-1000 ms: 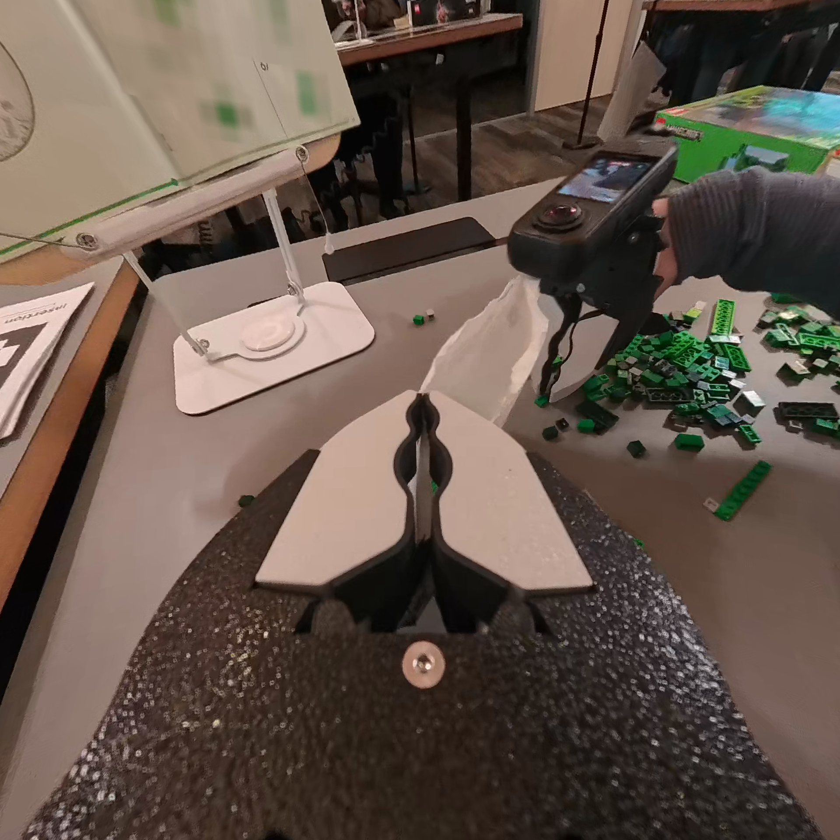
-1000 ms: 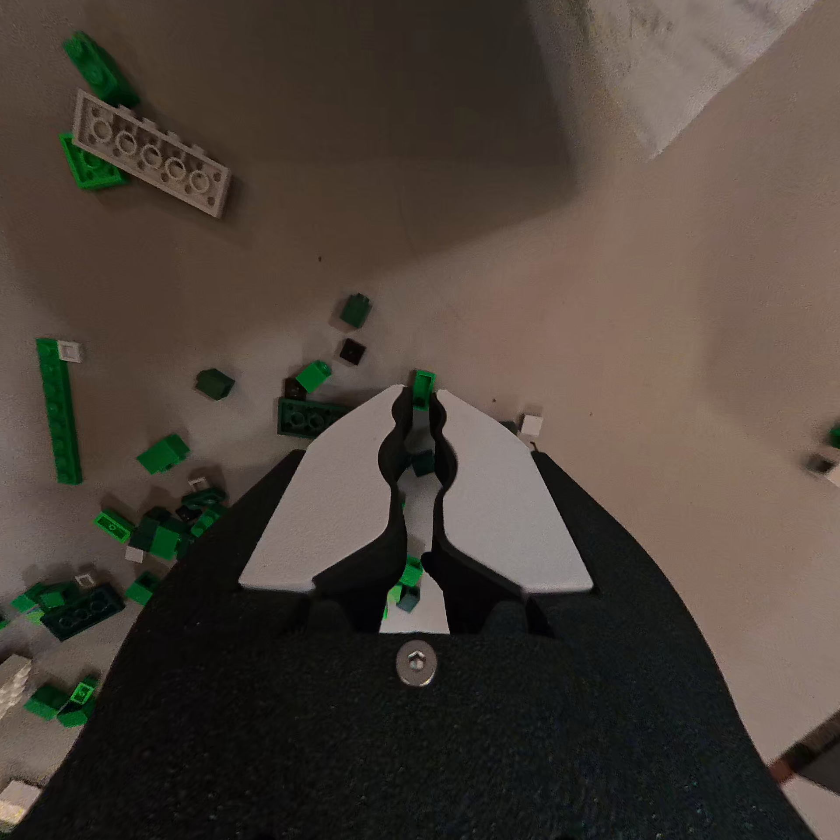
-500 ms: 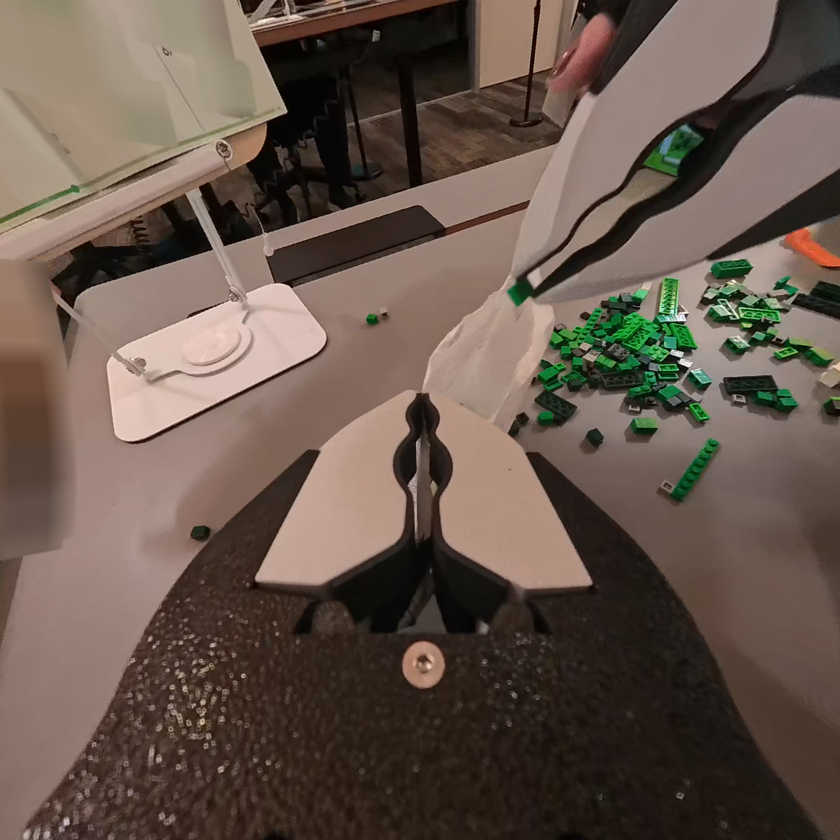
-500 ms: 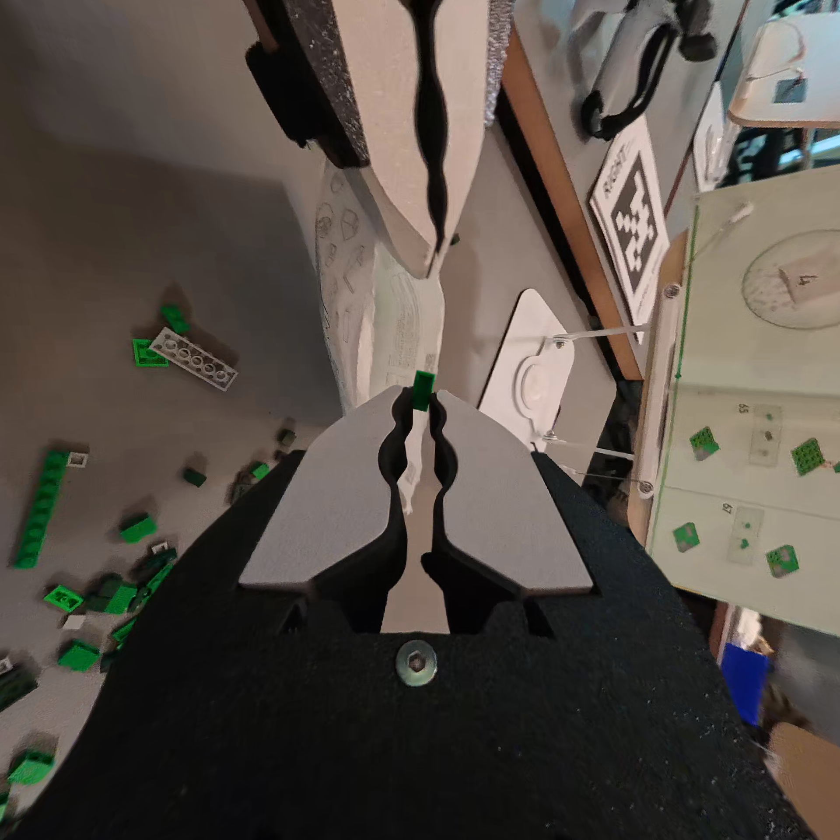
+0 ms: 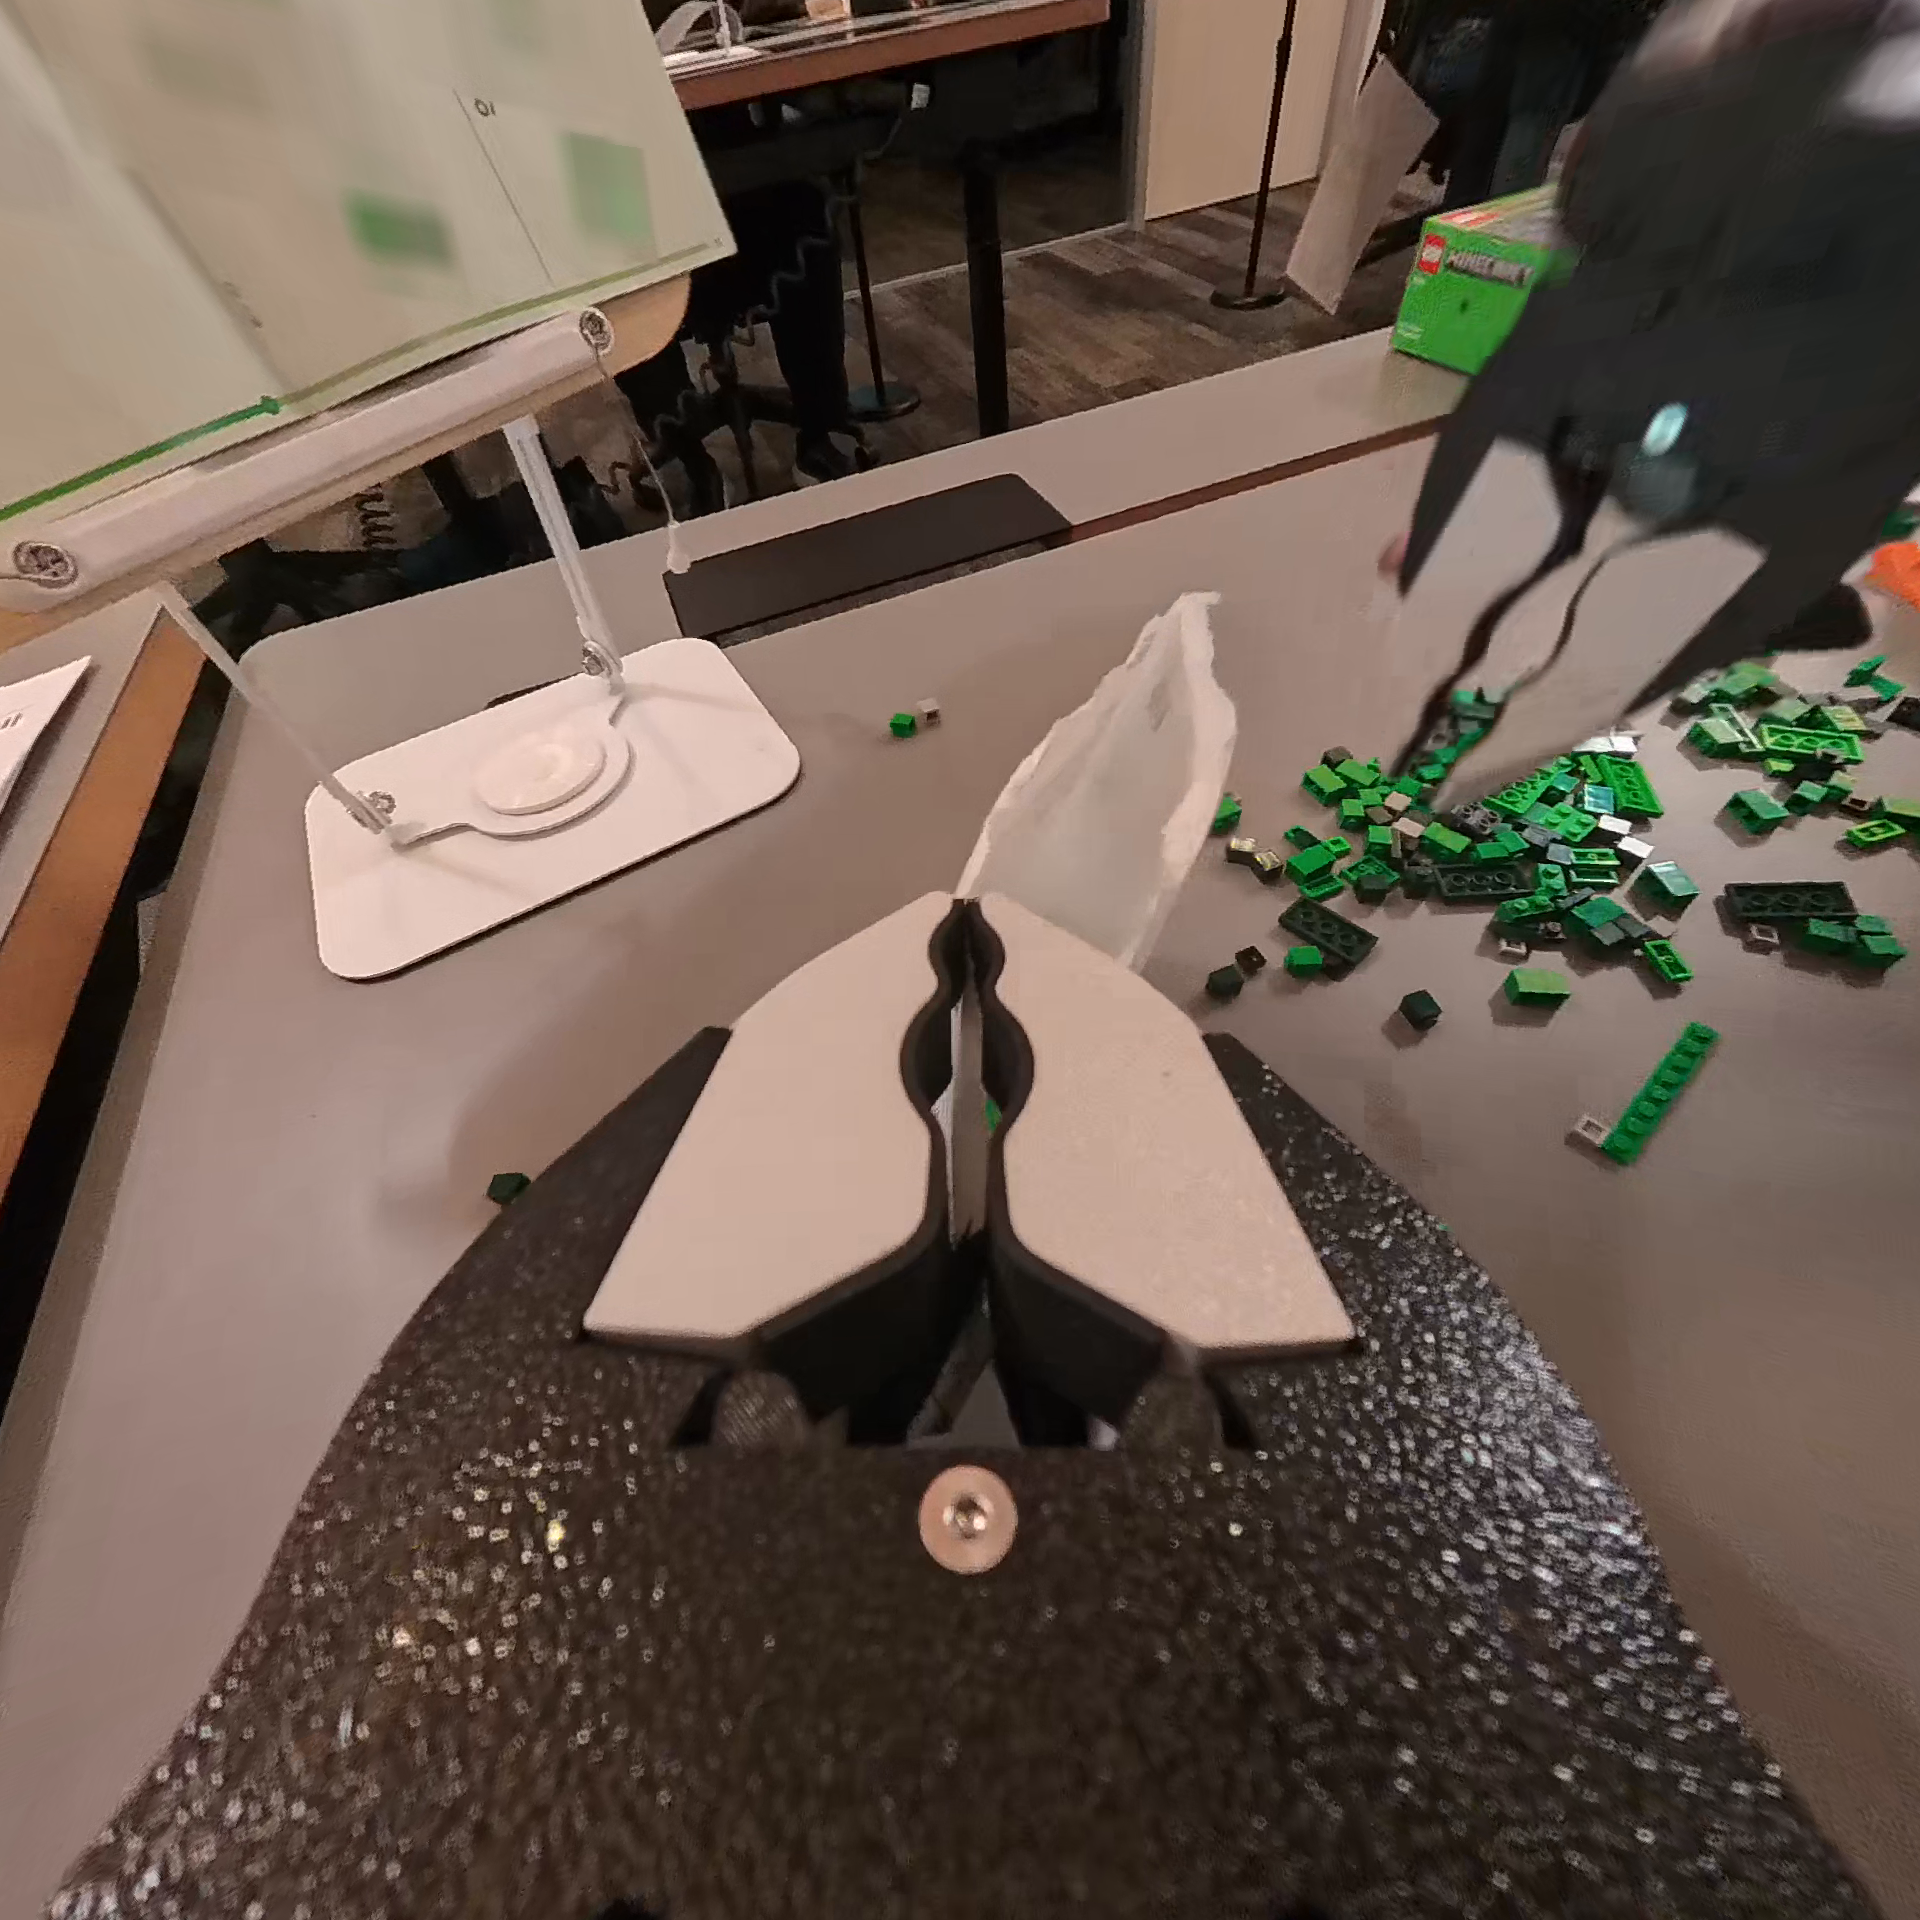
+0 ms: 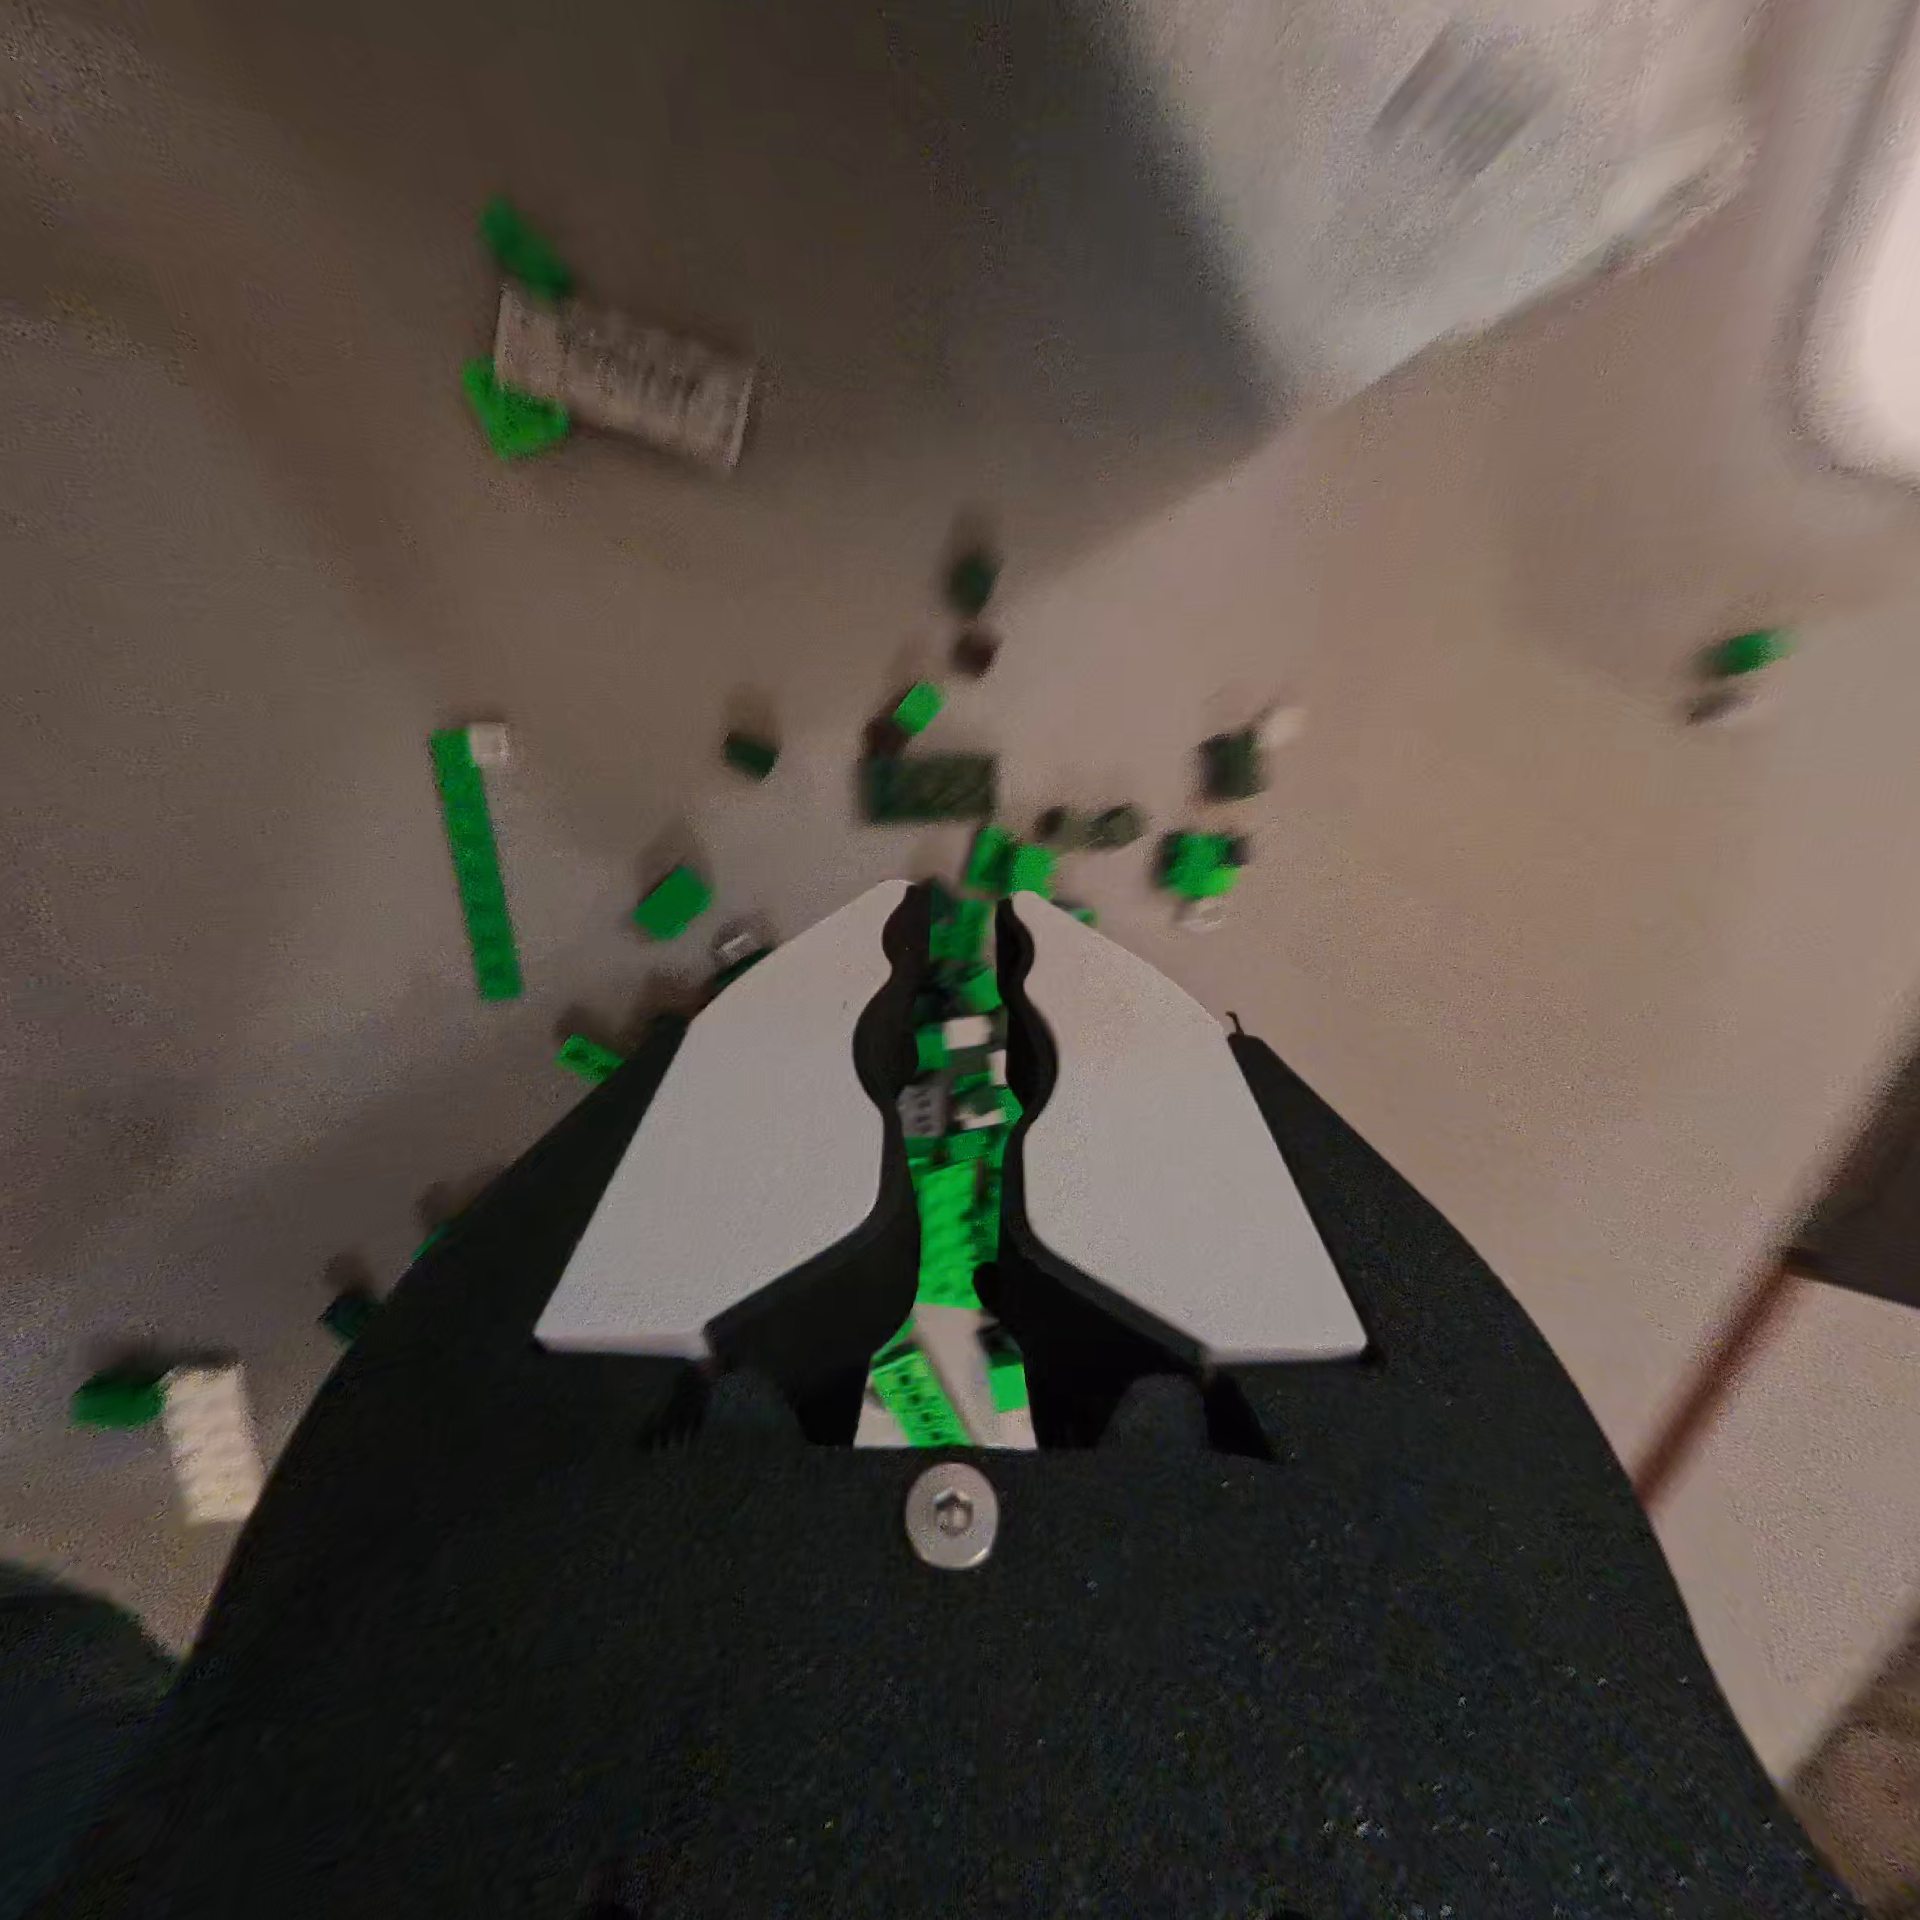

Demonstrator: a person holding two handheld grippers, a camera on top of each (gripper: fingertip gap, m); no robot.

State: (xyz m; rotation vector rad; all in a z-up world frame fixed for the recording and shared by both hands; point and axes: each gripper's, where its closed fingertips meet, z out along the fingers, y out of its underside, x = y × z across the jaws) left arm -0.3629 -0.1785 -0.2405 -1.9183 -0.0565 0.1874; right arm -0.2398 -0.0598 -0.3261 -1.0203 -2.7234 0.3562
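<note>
White paper bag [image 5: 1117,790] upright, claw-pinched [image 5: 966,920]

Printed matter in view from my left tool: a green box [image 5: 1475,286] at the far edge of the bench [image 5: 727,997] bears a small red logo and a line of lettering; an open instruction booklet [image 5: 312,208] on a white stand [image 5: 551,800] carries a page numeral, its other print blurred; a white sheet [image 5: 26,717] at the left edge shows partial black marks. The white bag [image 5: 1122,790] bears faint print too small to make out. From my right tool, everything is motion-blurred and nothing is legible.
</note>
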